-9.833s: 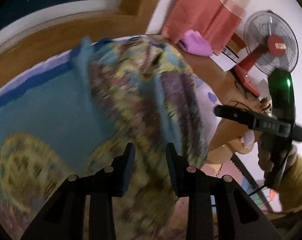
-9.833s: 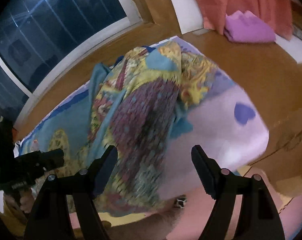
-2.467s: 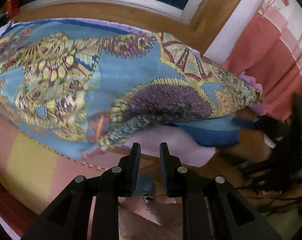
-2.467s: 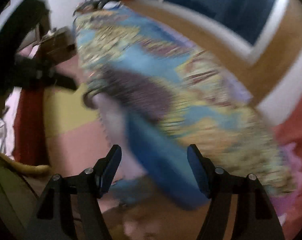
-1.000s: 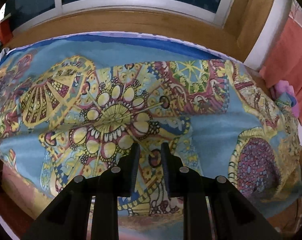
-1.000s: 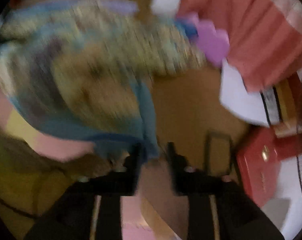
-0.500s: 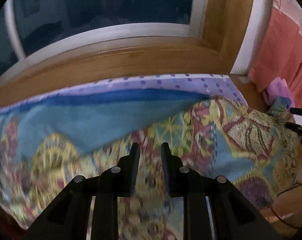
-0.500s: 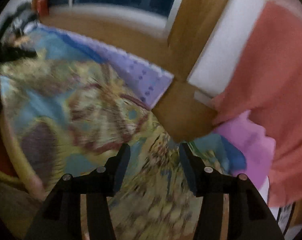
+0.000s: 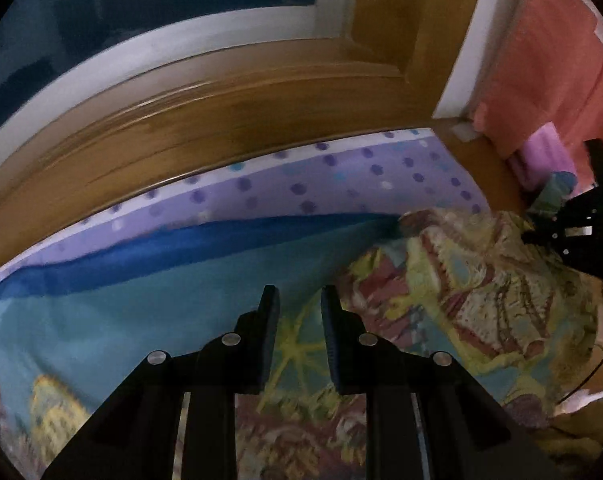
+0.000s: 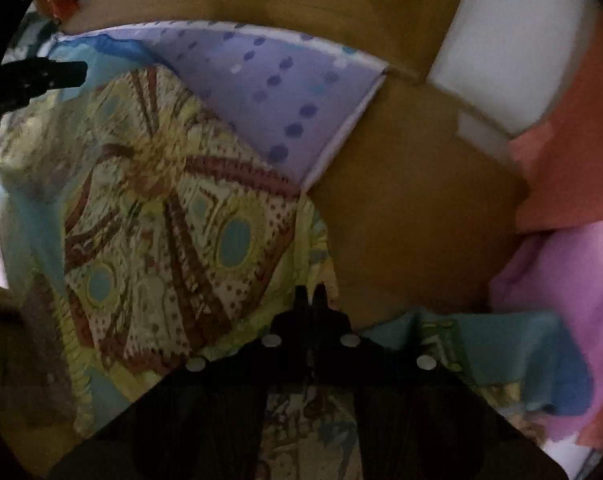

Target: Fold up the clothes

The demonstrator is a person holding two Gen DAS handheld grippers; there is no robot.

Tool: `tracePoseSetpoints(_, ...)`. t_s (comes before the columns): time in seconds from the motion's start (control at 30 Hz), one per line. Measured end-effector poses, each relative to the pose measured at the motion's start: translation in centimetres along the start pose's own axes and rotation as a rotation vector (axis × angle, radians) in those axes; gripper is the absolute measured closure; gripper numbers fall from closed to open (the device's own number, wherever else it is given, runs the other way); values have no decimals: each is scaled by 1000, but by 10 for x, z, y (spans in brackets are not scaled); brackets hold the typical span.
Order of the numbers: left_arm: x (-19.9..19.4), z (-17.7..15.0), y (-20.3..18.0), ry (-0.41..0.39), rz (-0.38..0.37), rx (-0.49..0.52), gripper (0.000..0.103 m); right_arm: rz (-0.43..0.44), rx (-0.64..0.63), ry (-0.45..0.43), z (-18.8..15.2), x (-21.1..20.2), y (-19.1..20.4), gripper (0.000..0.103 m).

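Right, here is how I read it from my end.

Garment: the patterned garment [image 9: 461, 288], teal with yellow and maroon print, lies spread over the dotted lilac sheet [image 9: 341, 176], its far edge running along the sheet below the wooden window ledge [image 9: 221, 112].

Left gripper [image 9: 295, 304]: I have it low over the teal part of the cloth, pointing toward the window. There is a narrow gap between the 2 fingers, and I cannot tell whether any fabric is pinched in it.

Right gripper [image 10: 311, 294]: the fingers are pressed nearly together at the garment's edge, beside the bare wooden surface [image 10: 413, 220]. I judge they are closed on a fold of the cloth, though the dark frame hides the contact itself.

Right arm pose: reaching toward the sheet's corner, with the pink folded cloth [image 10: 561, 280] off to its right. In the left view this gripper sits at the garment's far right end.

Step in hand: I judge I am carrying one end of the garment across to lay it flat for a fold.

Doing it well: keep both ends level, hold light tension so the edge stays straight, and set the held edge parallel to the sheet's border before letting go.
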State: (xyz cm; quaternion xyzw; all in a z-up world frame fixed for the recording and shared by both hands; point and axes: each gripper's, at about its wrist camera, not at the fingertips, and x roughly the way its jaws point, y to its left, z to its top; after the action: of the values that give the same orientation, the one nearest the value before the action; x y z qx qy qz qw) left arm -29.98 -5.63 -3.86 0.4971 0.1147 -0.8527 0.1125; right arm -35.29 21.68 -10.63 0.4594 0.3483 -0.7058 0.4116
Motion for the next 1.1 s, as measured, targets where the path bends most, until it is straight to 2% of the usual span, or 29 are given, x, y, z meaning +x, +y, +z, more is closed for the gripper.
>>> tracePoseSetpoints(0.13, 14, 10, 4, 13, -56, 32, 82, -109, 19, -159, -21, -79, 26, 103)
tracePoseSetpoints(0.2, 21, 14, 8, 17, -77, 52, 82, -147, 29, -174, -42, -114, 44, 103)
tracePoseSetpoints(0.3, 32, 19, 12, 33, -92, 68, 82, -152, 69, -102, -82, -138, 78, 103)
tracePoseSetpoints(0.43, 44, 22, 14, 55, -122, 86, 82, -116, 154, 121, -130, -105, 110, 102)
tracePoseSetpoints(0.47, 47, 22, 14, 62, -128, 94, 82, -103, 173, 144, -134, -101, 113, 102)
tracePoseSetpoints(0.6, 52, 26, 7, 71, -110, 163, 82, -82, 229, 93, -132, -115, 118, 100)
tracePoseSetpoints(0.63, 51, 28, 6, 67, -113, 180, 82, -76, 243, 80, -132, -119, 119, 97)
tracePoseSetpoints(0.7, 49, 31, 3, 60, -129, 208, 82, -45, 284, -19, -121, -137, 109, 80)
tracePoseSetpoints(0.77, 51, 34, -2, 62, -151, 235, 82, -39, 318, -119, -103, -149, 94, 39)
tracePoseSetpoints(0.8, 52, 34, -7, 67, -164, 251, 82, -47, 320, -152, -94, -150, 86, 34)
tracePoseSetpoints(0.87, 56, 34, -16, 76, -186, 279, 82, -91, 259, -136, -76, -136, 76, 32)
tracePoseSetpoints(0.93, 59, 32, -28, 84, -205, 303, 82, -121, 197, -60, -63, -112, 67, 32)
tracePoseSetpoints(1.0, 61, 31, -37, 88, -215, 318, 82, -85, 181, 22, -57, -80, 53, 33)
tracePoseSetpoints(1.1, 61, 29, -48, 78, -234, 334, 82, -21, 206, 88, -54, -51, 40, 35)
